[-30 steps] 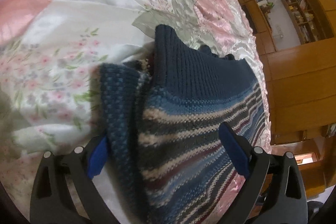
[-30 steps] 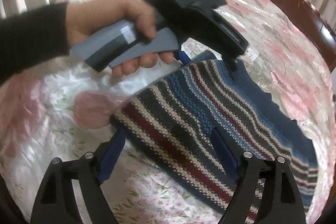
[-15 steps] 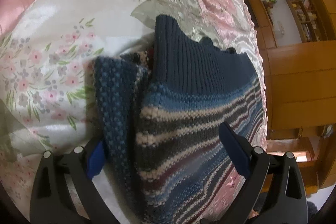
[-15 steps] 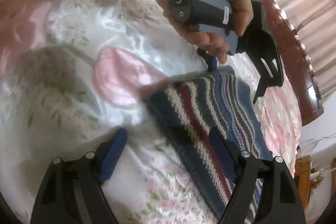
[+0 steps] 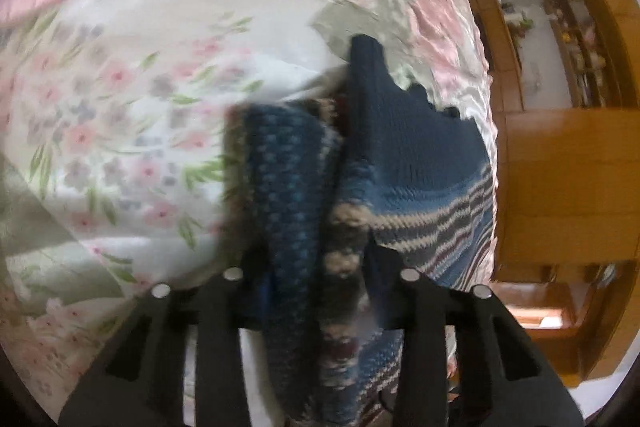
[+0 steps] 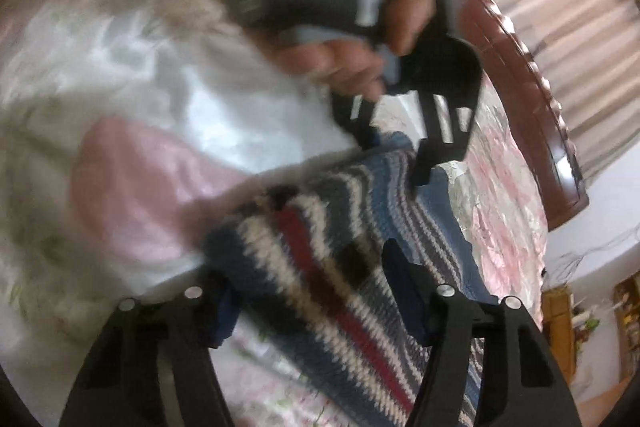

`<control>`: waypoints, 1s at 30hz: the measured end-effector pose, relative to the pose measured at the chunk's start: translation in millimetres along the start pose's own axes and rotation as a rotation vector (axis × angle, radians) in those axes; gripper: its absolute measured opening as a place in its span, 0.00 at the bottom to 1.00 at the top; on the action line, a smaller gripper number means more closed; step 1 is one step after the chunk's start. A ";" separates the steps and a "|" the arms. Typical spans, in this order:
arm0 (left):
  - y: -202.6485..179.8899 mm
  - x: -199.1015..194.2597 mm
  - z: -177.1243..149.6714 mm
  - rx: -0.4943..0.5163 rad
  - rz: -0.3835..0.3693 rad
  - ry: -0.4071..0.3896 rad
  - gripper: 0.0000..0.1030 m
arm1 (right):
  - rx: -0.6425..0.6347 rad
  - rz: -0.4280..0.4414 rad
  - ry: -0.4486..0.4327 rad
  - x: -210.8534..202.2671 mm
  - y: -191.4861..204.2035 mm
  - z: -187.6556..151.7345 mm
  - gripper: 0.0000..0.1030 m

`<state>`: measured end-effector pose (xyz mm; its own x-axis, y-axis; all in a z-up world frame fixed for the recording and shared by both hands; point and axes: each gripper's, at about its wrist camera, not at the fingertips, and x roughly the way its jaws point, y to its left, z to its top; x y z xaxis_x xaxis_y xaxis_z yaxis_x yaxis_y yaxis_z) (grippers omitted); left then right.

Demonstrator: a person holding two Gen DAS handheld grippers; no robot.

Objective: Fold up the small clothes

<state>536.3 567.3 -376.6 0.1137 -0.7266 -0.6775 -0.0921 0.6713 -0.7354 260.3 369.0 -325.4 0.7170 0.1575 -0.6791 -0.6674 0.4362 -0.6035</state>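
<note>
Lying partly folded on the floral satin bedspread (image 5: 168, 39) is one small knitted sweater (image 5: 404, 155), navy at its ribbed band and striped in blue, cream, grey and dark red across the body. In the left wrist view a folded-over layer of it rises between the two blue-padded fingers of the left gripper (image 5: 320, 279), whose jaws have closed in around that fold with the knit filling the gap; motion blur hides whether the pads truly press the cloth. From the right wrist view the same sweater (image 6: 360, 227) runs from the middle of the frame to the lower right, and the right gripper (image 6: 316, 283) straddles its near corner, jaws spread wide, one pad off the edge over the bedspread (image 6: 132, 187) and the other above the stripes. Beyond it one hand (image 6: 384, 11) grips the grey handle of the left gripper (image 6: 400, 163), its black fingers pointing down at the far edge of the sweater. One dark wooden headboard (image 6: 532, 99) curves along the far side of the bed, with striped curtains (image 6: 580, 39) behind it. In the left wrist view one wooden cabinet wall (image 5: 560, 163) fills the right side, its shelf contents too small to make out. Both views are blurred, the right one heavily.
</note>
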 end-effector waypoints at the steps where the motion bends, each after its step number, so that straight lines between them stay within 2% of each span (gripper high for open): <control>1: -0.4 0.0 1.1 -0.007 -0.001 -0.004 0.36 | 0.028 -0.001 0.001 4.1 -6.3 1.6 0.64; 2: -2.5 0.3 2.3 -0.007 0.003 -0.005 0.36 | 0.049 0.006 0.006 8.2 -10.4 2.2 0.64; 3: -4.7 1.1 3.3 -0.005 0.010 -0.003 0.36 | 0.065 0.014 0.008 10.0 -12.2 1.9 0.58; 4: -7.1 2.1 4.1 -0.003 0.022 -0.001 0.36 | 0.092 0.032 0.013 13.3 -15.9 0.4 0.47; 7: -15.3 -1.1 3.9 0.005 0.053 0.004 0.24 | 0.138 0.054 0.011 9.4 -22.0 -3.5 0.24; 9: -21.0 -3.9 2.7 0.008 0.066 -0.001 0.20 | 0.153 0.061 0.000 3.5 -27.1 -4.8 0.19; 16: -52.5 -17.9 2.7 0.010 0.132 -0.029 0.18 | 0.203 0.079 -0.033 -19.0 -46.3 -4.2 0.17; 30: -160.9 -36.1 3.9 0.091 0.260 -0.046 0.18 | 0.353 0.096 -0.121 -70.1 -118.8 -24.4 0.15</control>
<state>550.8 486.1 -233.8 0.1432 -0.5225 -0.8405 -0.0348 0.8461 -0.5319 284.4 284.5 -216.2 0.6871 0.3065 -0.6588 -0.6376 0.6892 -0.3442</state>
